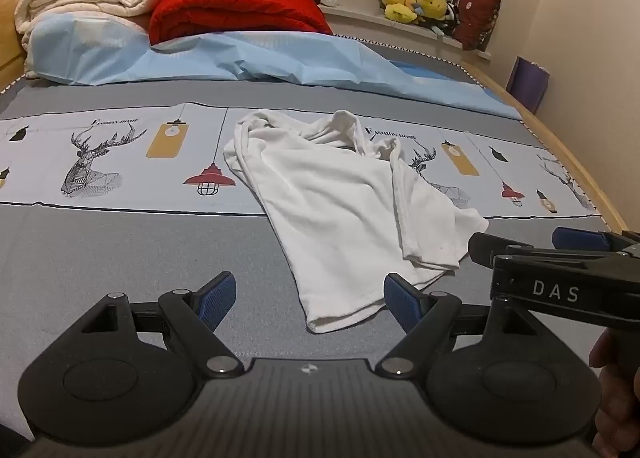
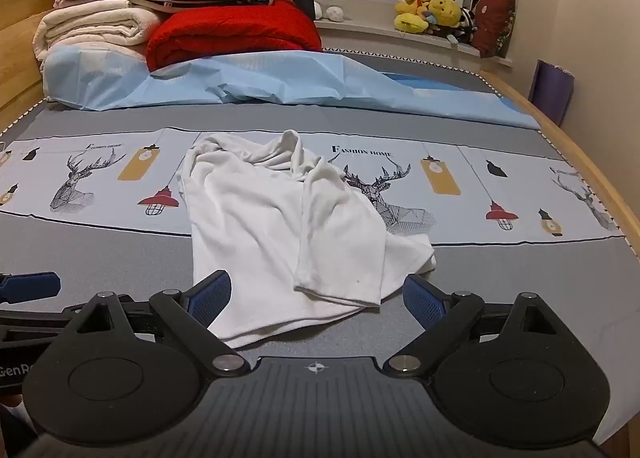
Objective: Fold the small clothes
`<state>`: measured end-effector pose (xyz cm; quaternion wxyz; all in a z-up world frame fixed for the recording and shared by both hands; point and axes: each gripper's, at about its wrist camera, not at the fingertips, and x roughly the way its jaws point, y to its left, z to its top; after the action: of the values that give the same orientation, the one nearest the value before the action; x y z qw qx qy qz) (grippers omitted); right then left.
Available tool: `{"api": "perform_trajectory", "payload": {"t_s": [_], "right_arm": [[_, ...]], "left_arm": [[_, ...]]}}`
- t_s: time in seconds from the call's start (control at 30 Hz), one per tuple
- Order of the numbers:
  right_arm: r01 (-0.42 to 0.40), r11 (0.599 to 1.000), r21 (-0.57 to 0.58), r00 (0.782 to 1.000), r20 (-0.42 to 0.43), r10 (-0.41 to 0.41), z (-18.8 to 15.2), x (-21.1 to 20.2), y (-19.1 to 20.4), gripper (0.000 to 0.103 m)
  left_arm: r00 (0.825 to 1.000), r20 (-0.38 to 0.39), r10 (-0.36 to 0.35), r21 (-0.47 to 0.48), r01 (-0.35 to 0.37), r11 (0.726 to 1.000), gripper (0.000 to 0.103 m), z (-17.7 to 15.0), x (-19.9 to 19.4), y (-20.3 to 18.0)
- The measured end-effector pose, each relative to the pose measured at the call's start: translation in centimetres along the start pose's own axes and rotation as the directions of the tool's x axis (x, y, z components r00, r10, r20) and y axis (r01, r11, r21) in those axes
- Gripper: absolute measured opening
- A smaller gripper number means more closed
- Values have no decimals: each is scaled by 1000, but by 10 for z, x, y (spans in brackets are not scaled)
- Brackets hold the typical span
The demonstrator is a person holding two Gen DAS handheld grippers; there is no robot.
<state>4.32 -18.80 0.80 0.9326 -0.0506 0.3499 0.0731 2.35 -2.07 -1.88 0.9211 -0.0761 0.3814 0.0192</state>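
Grey deer-print bedsheet (image 1: pixel 120 242) | crumpled white cotton T-shirt (image 1: pixel 340 210) at 12 o'clock, light, limp; pinch hem corners | left gripper (image 1: pixel 308 298), right gripper (image 2: pixel 318 298) wide open, empty

The garment (image 1: pixel 344 214) is plain white. The bed cover (image 1: pixel 120 250) is grey with a pale band of drawn deer, red lamps and yellow lamps. At 12 o'clock lies a light blue sheet (image 1: pixel 224 58), at 11 o'clock a red blanket (image 1: pixel 236 12). The gripper pads (image 2: pixel 210 298) are blue on black arms.
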Motion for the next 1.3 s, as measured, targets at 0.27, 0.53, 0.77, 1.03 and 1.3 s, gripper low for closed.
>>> {"api": "perform_trajectory", "payload": {"t_s": [0.27, 0.53, 0.77, 1.03, 1.3], "right_arm": [[-2, 1000, 3, 1000, -1, 2, 0, 1, -1, 93], [-11, 1000, 19, 1000, -12, 12, -6, 3, 1, 92], [-37, 977, 212, 999, 41, 29, 14, -1, -44, 59], [-15, 935, 354, 996, 90, -18, 19, 0, -92, 28], [-17, 889, 458, 997, 70, -17, 26, 10, -122, 29]], "left_arm": [[1000, 1, -3, 1, 3, 1000, 85, 0, 0, 0], [1000, -2, -11, 15, 11, 1000, 85, -1, 1, -1], [999, -37, -16, 19, 17, 1000, 69, 1, 27, 1], [976, -218, 6, 10, -3, 1000, 61, -7, 127, -9], [950, -309, -32, 159, 85, 984, 5, -16, 165, -14]]}}
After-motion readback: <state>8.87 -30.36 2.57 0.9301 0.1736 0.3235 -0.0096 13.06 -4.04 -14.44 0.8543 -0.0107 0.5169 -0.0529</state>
